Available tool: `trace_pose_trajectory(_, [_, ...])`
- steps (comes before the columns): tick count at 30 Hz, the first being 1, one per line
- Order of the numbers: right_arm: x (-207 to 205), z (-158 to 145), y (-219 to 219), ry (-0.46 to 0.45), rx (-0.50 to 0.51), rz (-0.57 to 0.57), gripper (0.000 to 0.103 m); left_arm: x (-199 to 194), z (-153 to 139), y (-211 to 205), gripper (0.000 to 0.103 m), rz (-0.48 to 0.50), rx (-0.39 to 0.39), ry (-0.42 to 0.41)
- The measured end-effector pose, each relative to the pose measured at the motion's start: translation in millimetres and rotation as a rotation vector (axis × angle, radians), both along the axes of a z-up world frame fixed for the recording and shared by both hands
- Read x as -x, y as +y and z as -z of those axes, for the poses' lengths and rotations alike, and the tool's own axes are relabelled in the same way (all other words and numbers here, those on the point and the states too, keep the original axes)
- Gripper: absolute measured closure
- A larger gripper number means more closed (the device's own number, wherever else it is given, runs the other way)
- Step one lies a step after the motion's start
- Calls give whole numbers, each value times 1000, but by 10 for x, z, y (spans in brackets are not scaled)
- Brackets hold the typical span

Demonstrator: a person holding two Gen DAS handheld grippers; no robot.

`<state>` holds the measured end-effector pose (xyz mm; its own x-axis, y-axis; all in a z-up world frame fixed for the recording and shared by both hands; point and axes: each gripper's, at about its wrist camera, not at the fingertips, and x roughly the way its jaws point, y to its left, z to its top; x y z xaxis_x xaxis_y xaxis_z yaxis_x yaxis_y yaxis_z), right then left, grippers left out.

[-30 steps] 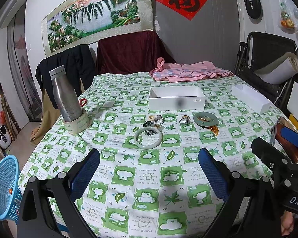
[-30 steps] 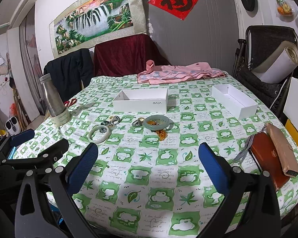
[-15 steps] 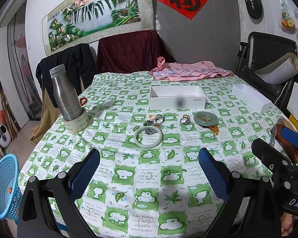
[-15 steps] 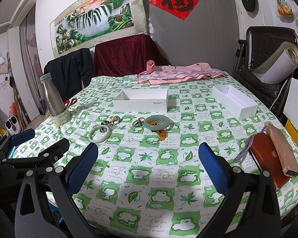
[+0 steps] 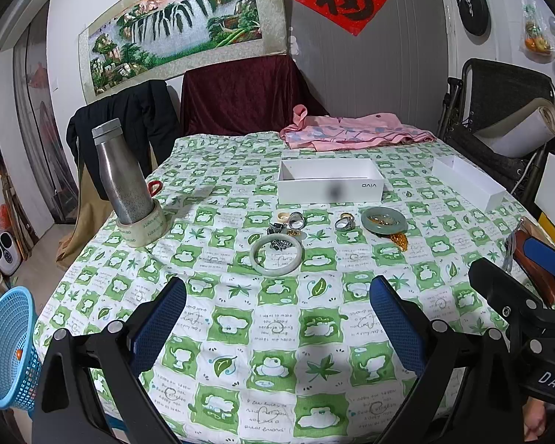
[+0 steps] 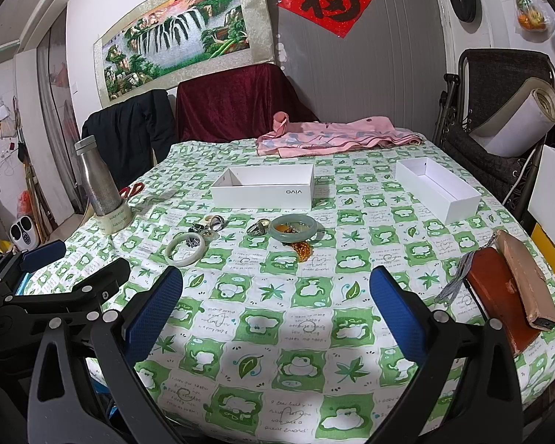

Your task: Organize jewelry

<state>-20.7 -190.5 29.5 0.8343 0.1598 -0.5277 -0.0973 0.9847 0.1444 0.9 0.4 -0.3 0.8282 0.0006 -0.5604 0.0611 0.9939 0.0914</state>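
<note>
Left gripper [image 5: 277, 318]: fingers spread wide, grasping nothing, over the worktop's [image 5: 277, 351] near edge.
Right gripper [image 6: 277, 314]: fingers likewise released, empty, near edge.
Jewelry: mid-worktop, well ahead of both grippers; two bangles, one pale [image 5: 276, 255], one green [image 5: 384, 220]; several rings [image 5: 296, 220] and small pieces between, exact count unclear.
White boxes: two, open; one [image 5: 330, 185] just behind the jewelry, one [image 6: 437, 188] toward the far right edge.
Step judged: first reach pending.
Advice: approach low, straddle one bangle's rim, avoid scattering the rings.
</note>
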Motion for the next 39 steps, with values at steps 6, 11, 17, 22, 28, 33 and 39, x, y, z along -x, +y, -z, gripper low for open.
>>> trace_pose_trajectory(6, [0, -1, 3, 0, 1, 0, 7, -3, 1, -1, 5, 0, 0, 1])
trace_pose_trajectory(11, [0, -2, 3, -1, 1, 0, 7, -3, 0, 0, 5, -1, 0, 1])
trace_pose_trajectory(17, [0, -2, 4, 0, 1, 0, 7, -4, 1, 0, 5, 0, 0, 3])
trace_pose_trajectory(22, [-3, -2, 4, 0, 1, 0, 7, -6, 1, 0, 5, -1, 1, 4])
trace_pose_trajectory(28, [-5, -1, 5, 0, 1, 0, 7, -7, 1, 0, 5, 0, 1, 5])
trace_pose_trajectory(33, [-8, 10, 6, 1, 1, 0, 7, 4, 98, 53, 5, 0, 3, 7])
trace_pose_trajectory(39, [-13, 22, 6, 1, 3, 0, 7, 9, 211, 99, 5, -9, 11, 5])
